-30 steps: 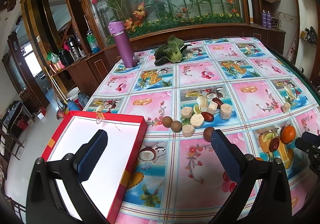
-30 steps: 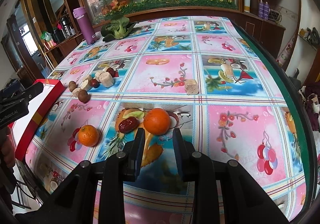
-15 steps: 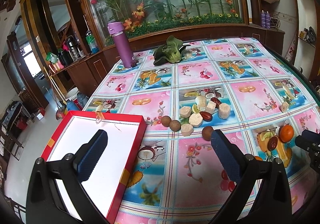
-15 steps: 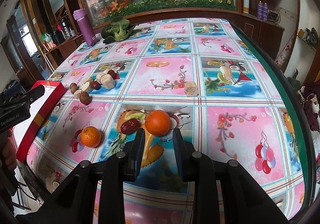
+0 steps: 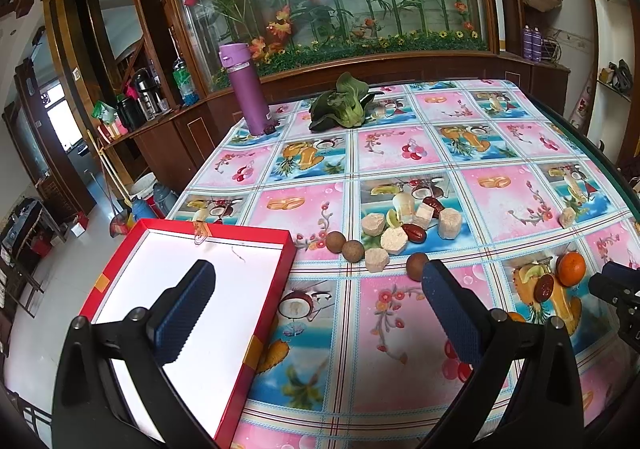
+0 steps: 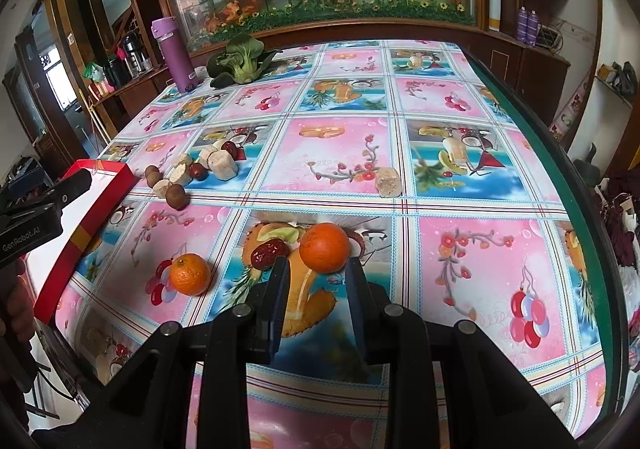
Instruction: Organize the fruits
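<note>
Black and blue, my right tongs stand partly open above the tabletop, and nothing is between the fingers. Just beyond their tips lies the bigger orange, near the tips; I cannot tell if the pads touch it. A dark red date lies just beside this orange on its left, and a smaller orange lies further left, apart from both.

My left tongs are wide open and empty. The left finger hangs over the white inside of the red box, which sits at the left edge of the tabletop; I see only a few small scraps near its far wall. The right finger hangs over the flowered tablecloth.

Beyond the left tongs there is a small heap: three round brown fruits, two dates and several pale cut pieces, close together. One more pale piece lies alone, well apart to the right.

At the far side of the tabletop a purple bottle stands upright, and a green leafy vegetable lies near it.
</note>
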A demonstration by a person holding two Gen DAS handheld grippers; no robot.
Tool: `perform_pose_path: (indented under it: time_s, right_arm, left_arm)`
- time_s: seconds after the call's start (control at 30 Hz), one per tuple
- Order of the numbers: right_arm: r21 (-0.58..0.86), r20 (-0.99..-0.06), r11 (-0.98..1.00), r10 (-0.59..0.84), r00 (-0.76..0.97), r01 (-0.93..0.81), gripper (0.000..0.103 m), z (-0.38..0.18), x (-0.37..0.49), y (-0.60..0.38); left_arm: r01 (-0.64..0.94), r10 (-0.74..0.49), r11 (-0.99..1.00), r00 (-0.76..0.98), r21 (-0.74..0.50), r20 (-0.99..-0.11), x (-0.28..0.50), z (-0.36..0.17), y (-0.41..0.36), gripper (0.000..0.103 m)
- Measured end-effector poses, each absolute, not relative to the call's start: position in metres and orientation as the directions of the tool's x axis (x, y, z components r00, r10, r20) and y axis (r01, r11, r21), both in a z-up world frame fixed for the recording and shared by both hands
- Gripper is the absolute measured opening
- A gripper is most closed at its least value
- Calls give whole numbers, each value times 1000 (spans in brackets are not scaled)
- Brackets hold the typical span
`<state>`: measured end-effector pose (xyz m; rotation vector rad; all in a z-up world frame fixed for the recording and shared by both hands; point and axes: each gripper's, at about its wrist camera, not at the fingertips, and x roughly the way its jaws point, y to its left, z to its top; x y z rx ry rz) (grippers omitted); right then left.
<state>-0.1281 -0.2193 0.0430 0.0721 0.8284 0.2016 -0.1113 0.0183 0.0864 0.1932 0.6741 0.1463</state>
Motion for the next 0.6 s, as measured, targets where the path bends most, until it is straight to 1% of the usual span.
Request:
perform_pose_path:
  time_s: [0.47, 0.6]
  right_arm:
    - [142, -725, 978, 206, 657, -151, 28, 43, -129, -219]
    - [138, -734, 979, 202, 649, -149, 28, 41, -130, -220]
  left_arm:
    - [-71, 197, 972, 772, 225, -605, -111, 85, 20, 103]
    - [-36, 165, 976, 765, 215, -622, -115, 85, 20, 103]
